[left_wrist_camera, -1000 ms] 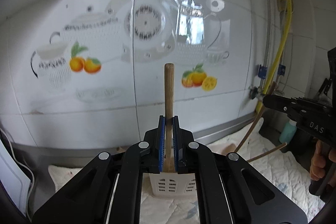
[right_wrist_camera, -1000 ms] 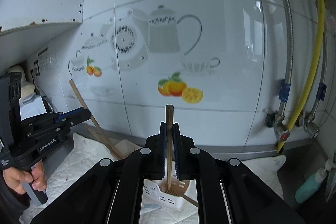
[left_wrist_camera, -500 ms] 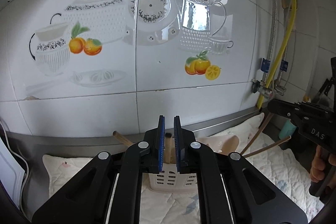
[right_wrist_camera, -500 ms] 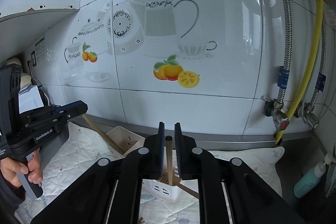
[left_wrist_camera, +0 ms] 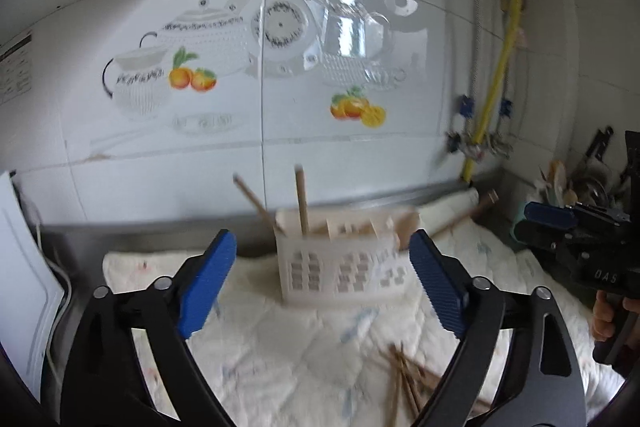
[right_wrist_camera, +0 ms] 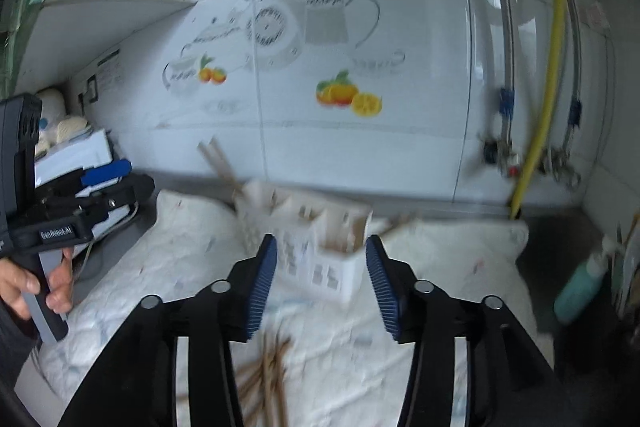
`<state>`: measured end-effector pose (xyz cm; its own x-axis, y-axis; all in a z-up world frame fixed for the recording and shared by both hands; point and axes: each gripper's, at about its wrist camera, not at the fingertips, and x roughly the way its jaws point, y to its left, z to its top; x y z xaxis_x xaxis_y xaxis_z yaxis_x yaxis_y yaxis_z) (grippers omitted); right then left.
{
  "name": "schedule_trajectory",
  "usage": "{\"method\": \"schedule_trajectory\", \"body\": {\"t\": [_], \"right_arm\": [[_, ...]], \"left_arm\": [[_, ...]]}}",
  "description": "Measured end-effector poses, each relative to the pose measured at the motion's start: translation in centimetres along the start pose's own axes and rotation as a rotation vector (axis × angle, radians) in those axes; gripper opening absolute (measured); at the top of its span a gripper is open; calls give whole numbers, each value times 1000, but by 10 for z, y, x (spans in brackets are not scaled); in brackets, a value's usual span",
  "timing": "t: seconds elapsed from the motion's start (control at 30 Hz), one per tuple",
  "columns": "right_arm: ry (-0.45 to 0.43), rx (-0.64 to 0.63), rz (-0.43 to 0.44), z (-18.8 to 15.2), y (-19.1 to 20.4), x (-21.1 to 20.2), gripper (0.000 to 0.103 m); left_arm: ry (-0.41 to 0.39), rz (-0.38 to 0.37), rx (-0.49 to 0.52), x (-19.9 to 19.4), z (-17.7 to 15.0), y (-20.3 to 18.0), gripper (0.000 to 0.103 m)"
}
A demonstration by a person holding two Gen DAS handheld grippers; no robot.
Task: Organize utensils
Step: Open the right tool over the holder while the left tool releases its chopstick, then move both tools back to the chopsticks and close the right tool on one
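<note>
My left claw (left_wrist_camera: 322,279) gapes wide and holds nothing; my right claw (right_wrist_camera: 320,283) is spread too, also bare. The white utensil holder (left_wrist_camera: 340,259) stands on the quilted cloth (left_wrist_camera: 280,347) ahead of both, wooden handles (left_wrist_camera: 301,199) poking up from it. Loose chopsticks (left_wrist_camera: 404,375) lie on the cloth nearer me.

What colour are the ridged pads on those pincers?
Blue, on black arms; the left gripper pads show it best in the left wrist view.

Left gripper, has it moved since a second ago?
Yes. The left gripper pulled back from the white slotted utensil caddy and opened, leaving the wooden utensil inside.
</note>
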<state>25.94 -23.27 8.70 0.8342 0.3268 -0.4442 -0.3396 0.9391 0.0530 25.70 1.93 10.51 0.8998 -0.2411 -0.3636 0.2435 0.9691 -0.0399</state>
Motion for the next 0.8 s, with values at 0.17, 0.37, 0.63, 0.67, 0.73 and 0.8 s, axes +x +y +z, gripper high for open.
{"method": "schedule_trajectory", "body": {"t": [0.17,0.37,0.63,0.67,0.73,0.8], "right_arm": [[76,31,24,-63,9,-18,49],[183,45,38,-130,18,-28,49],[262,45,71,-182,30,-30,31],[271,47,78,-186,32,-28,30],[283,43,83,-191,34,-24,25],[295,32,85,-195,36,-19,25]], "left_arm": [[56,17,51,-25,-46,-19,98],[135,6,65,-41,-95,-33,98],[226,13,29,-46,-145,-37,98],[237,17,26,-45,-150,-37,98],[248,32,21,-45,-156,-36,98],[260,40,5,-45,-162,-33,98]]}}
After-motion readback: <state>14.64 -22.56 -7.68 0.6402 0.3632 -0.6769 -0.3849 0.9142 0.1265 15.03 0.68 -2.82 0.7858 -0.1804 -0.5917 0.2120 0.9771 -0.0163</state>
